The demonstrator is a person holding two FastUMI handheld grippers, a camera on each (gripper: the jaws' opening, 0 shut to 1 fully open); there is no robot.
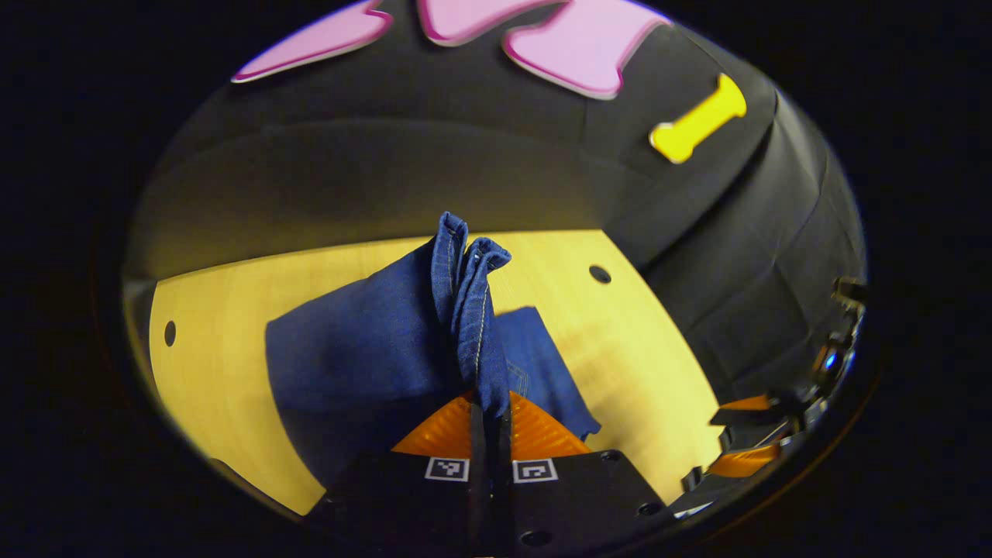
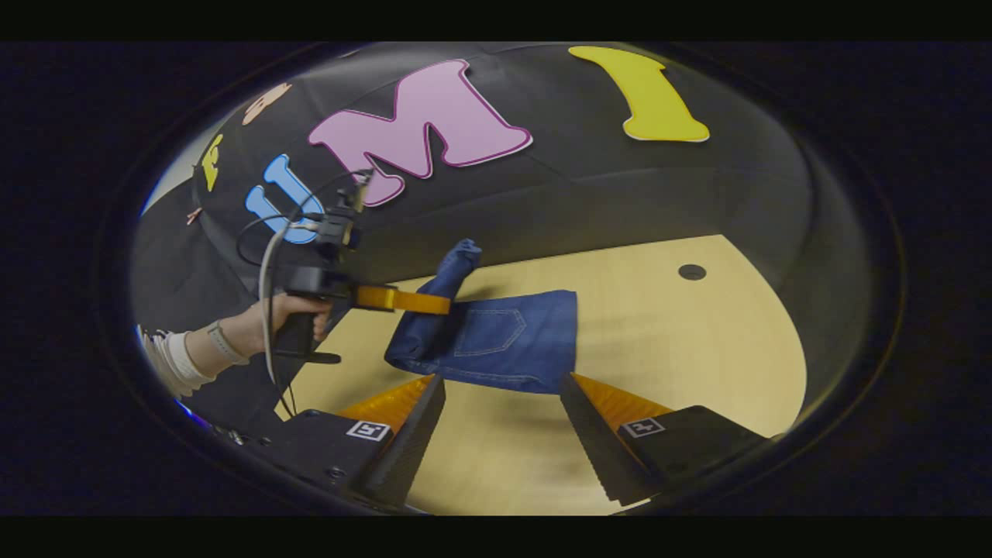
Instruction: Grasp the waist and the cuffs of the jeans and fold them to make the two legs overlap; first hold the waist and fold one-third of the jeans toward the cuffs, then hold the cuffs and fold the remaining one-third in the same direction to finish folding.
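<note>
The blue jeans [image 1: 364, 349] lie partly folded on the wooden table [image 1: 659, 349]. My left gripper [image 1: 490, 407] is shut on the hemmed cuffs [image 1: 465, 263], which stand up bunched above its fingers. In the right gripper view the jeans [image 2: 504, 341] show a back pocket on top. The left gripper [image 2: 434, 302], held by a hand [image 2: 271, 318], lifts the cuff end [image 2: 461, 260] off the table at the jeans' left side. My right gripper [image 2: 504, 434] stands open just in front of the jeans, nothing between its fingers. The right gripper [image 1: 744, 434] also shows at the far right of the left gripper view.
The table [image 2: 697, 349] has small round holes [image 2: 691, 271] [image 1: 599, 273]. The black cloth wall rises right behind the table's far edge. A cable [image 2: 267, 263] loops from the left gripper's handle. Bare wood lies to the right of the jeans.
</note>
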